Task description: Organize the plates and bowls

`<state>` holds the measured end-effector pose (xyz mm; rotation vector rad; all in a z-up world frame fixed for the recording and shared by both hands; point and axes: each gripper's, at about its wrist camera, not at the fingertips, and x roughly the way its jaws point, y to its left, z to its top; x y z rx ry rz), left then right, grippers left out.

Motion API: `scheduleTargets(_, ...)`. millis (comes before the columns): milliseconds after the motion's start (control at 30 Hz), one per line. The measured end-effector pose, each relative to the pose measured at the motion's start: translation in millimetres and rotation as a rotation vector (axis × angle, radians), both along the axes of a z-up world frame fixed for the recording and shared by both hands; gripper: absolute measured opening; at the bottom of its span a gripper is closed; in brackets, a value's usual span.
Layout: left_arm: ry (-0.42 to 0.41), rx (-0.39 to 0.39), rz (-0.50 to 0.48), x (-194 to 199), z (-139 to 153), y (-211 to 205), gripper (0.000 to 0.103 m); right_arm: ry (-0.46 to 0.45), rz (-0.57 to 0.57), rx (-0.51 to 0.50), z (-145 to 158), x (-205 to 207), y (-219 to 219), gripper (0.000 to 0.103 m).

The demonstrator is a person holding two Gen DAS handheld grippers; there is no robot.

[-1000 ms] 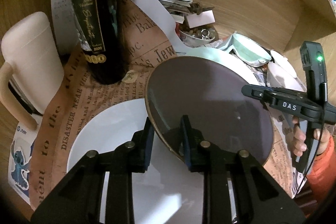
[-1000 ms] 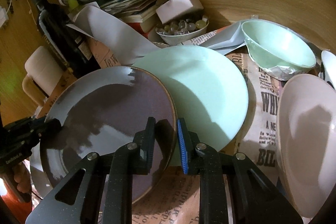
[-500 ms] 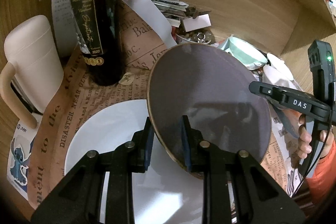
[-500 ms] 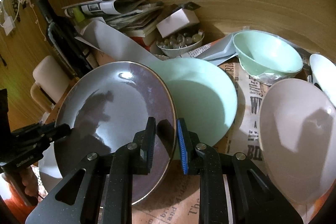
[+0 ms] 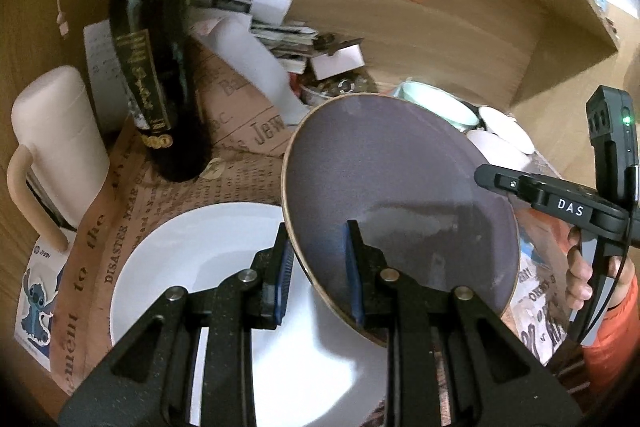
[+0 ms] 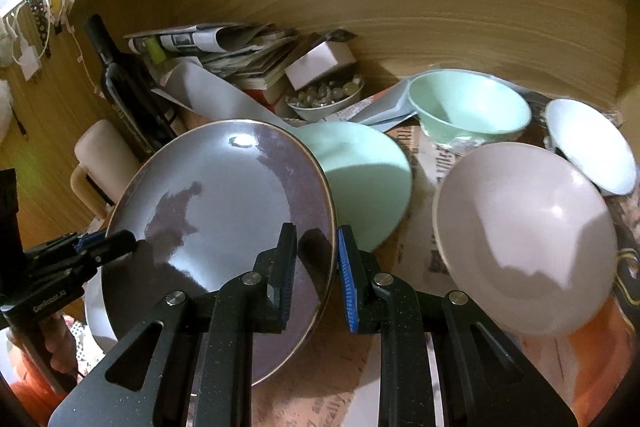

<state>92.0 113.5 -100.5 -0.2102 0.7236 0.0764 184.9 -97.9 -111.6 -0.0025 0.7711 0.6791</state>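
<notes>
Both grippers hold a grey plate with a brown rim, lifted and tilted above the table. My left gripper is shut on its near-left rim. My right gripper is shut on its opposite rim; the plate fills the left of the right wrist view. A white plate lies flat under the left gripper. A mint plate lies behind the grey plate. A mint bowl, a pale pink bowl and a small white bowl stand to the right.
A dark wine bottle and a cream mug stand at the left on newspaper-print paper. A pile of magazines, a white box and a small dish of marbles sit against the wooden back wall.
The grey plate has risen off the mint plate and tilted steeper, with both grippers rising with it. The mint plate is now more exposed.
</notes>
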Motion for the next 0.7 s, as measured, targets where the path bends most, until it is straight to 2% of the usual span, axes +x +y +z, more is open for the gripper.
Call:
scheduleTargets(367,-0.038,-0.001,-0.06,-4.4,10.4,-30.8,0.024,-0.011,-0.067,0.008,5.4,-22.2,-35.0,0.019)
scheduleTargets(700,-0.037,-0.012,-0.125,-5.3,6.2,-57.8,0.024,-0.013,-0.138,0.007,6.4,-43.8,-69.2,0.019)
